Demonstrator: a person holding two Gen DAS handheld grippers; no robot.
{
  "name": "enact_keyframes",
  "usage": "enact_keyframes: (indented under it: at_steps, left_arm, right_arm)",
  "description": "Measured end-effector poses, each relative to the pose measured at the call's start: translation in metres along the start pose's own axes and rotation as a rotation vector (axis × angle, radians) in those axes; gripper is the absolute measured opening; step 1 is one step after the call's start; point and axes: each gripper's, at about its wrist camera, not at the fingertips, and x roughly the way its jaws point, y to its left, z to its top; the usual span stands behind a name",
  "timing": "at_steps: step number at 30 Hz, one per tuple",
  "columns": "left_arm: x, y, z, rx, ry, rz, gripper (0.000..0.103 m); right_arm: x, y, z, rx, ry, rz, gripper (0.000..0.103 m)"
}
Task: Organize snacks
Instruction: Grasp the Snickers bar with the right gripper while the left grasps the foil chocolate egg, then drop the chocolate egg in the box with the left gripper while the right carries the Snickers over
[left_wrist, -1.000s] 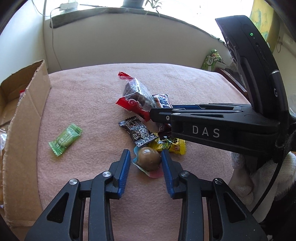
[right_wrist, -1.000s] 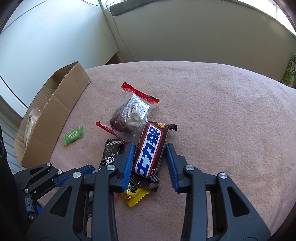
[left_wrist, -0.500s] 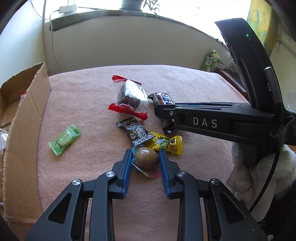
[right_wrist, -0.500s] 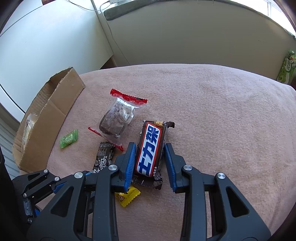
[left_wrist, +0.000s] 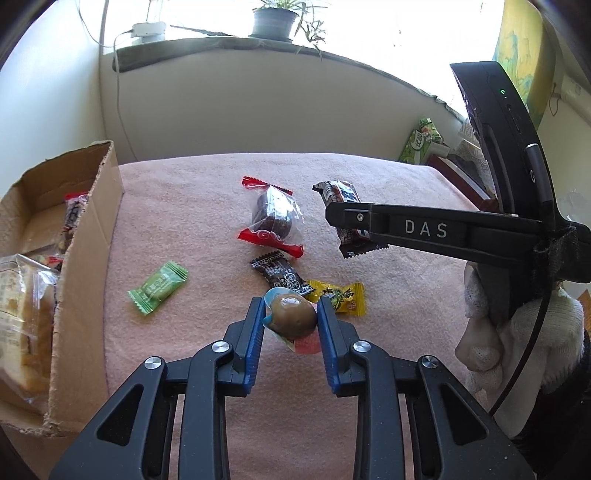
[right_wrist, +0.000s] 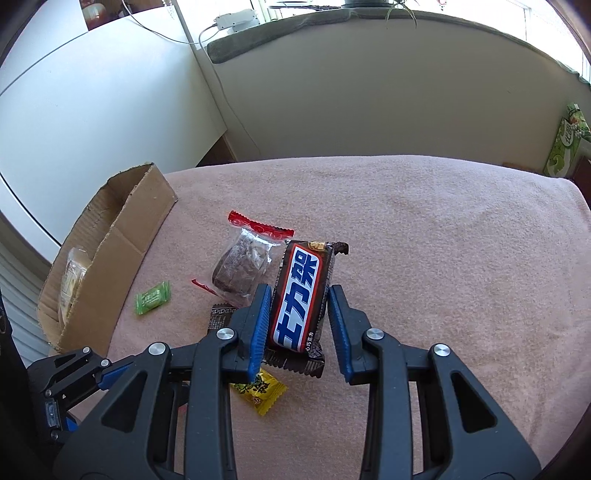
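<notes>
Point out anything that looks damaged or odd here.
The cardboard box has a ragged, torn rim. The chocolate bar sits tilted in the right tool, its lower wrapper end hanging off the cloth. Nothing is spilled.

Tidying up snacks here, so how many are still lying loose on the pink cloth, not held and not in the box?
4: green candy nearest the box, red-edged cake pack mid-cloth, black wrapper below it, yellow candy beside that. Others may hide behind the grippers.

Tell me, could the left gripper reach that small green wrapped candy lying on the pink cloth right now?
Probably not yet: the left gripper is shut on a round brown candy. Nothing lies between it and the small green wrapped candy.
</notes>
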Motion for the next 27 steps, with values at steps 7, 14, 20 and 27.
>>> enact_keyframes:
  at_steps: [7, 14, 20, 27]
  left_arm:
    - [-0.019, 0.018, 0.005, -0.028, -0.039, 0.028, 0.027]
    - [-0.044, 0.052, 0.012, -0.063, -0.079, 0.085, 0.027]
    - [-0.062, 0.081, 0.023, -0.085, -0.111, 0.149, 0.027]
    - [-0.072, 0.126, 0.032, -0.158, -0.121, 0.198, 0.027]
  right_arm:
    - [-0.006, 0.020, 0.004, -0.020, -0.012, 0.036, 0.033]
    - [-0.009, 0.057, 0.011, -0.064, -0.023, 0.092, 0.033]
    - [-0.008, 0.091, 0.013, -0.109, -0.023, 0.145, 0.033]
    - [-0.001, 0.125, 0.014, -0.153, -0.010, 0.200, 0.033]
